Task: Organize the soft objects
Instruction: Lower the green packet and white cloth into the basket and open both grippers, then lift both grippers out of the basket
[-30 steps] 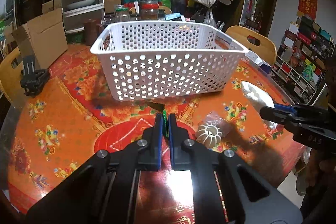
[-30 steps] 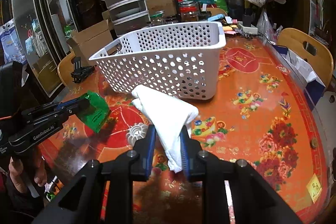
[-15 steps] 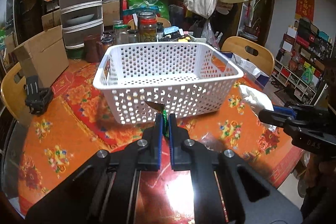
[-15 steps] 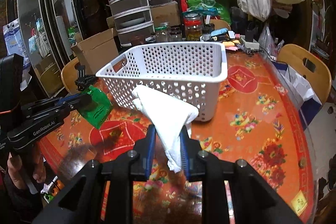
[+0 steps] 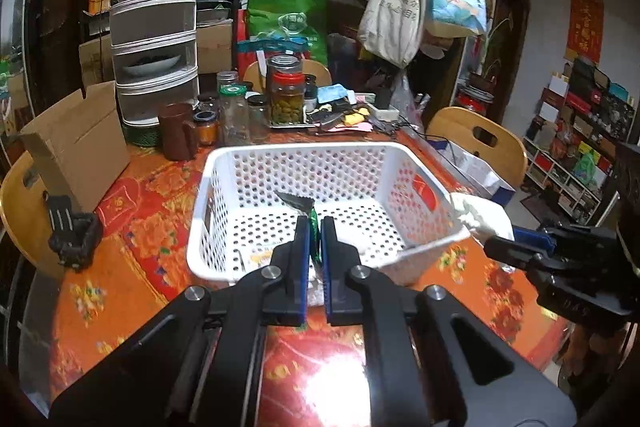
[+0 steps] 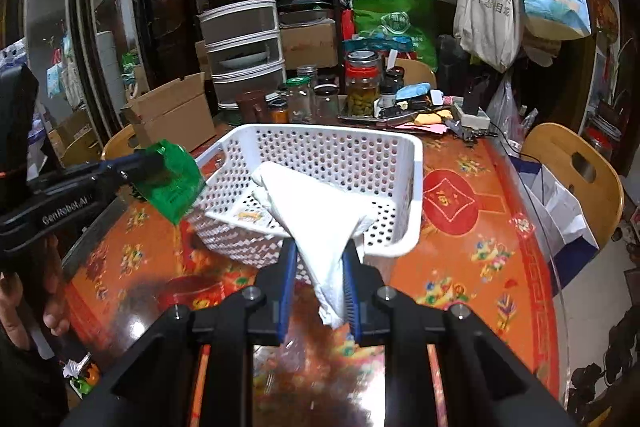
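White perforated basket is standing on the orange-and-red bench, open-topped, with jars crowding behind its far rim and bare cloth showing along its near and side edges. Left gripper is holding its fingers closed on a green packet above the basket's near rim; right gripper is clamping a white cloth at the basket's edge. Only the right wrist view is showing the packet's full green face, the left view giving just a thin edge.
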A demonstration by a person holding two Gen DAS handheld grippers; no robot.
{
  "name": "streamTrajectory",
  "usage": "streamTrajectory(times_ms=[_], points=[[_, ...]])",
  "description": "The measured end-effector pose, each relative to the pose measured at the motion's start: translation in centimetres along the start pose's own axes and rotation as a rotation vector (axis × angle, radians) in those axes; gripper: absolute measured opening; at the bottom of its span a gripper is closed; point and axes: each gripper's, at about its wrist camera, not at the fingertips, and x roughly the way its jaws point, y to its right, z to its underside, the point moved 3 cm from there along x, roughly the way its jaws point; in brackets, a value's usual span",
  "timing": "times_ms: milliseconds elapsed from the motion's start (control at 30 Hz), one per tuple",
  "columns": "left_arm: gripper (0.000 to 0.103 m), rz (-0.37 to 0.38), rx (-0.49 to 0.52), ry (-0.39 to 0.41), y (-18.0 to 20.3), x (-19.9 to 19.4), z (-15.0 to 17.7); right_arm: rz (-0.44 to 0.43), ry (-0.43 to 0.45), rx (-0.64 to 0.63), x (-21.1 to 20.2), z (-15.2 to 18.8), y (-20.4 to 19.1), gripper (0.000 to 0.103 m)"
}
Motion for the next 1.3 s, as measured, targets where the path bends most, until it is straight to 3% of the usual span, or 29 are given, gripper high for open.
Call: streamTrajectory(times_ms=[333,600,833,1100,1200,1267,1300], points=[[0.005,-0.065,-0.027,-0.124,-1.3,8.7,-3.6,0.03,-0.094,-0.016,6.4,-3.6,1.1,0.02],[0.005,-0.13,-0.055,-0.278,-3.3,16.4,-2.7,0.089,-0.235,-0.053,13.4,-4.0,1.6,0.02],[0.005,-0.139,-0.044,-0.311,-3.7,18.6,-1.5,0.097,-0.297,-0.071,16.3,-3.3,1.1,0.021],[0.007,-0.141,-0.038,-0.307,-3.6,18.7,-1.2,0.075,-0.266,-0.035,16.1,-3.5,1.7,0.046],[0.025,-0.125,-0.028,-0.296,-3.2,18.1,-1.3,0.078,-0.233,-0.034,15.2,-3.8,1.5,0.061],[0.074,-0.142,-0.01,-0.272,-3.0,17.5,-1.5,0.063,-0.214,-0.031,14.5,-4.0,1.4,0.07],[0.084,-0.17,0.005,-0.236,-2.9,16.8,-1.7,0.053,-0.207,-0.031,14.1,-4.0,1.2,0.073]])
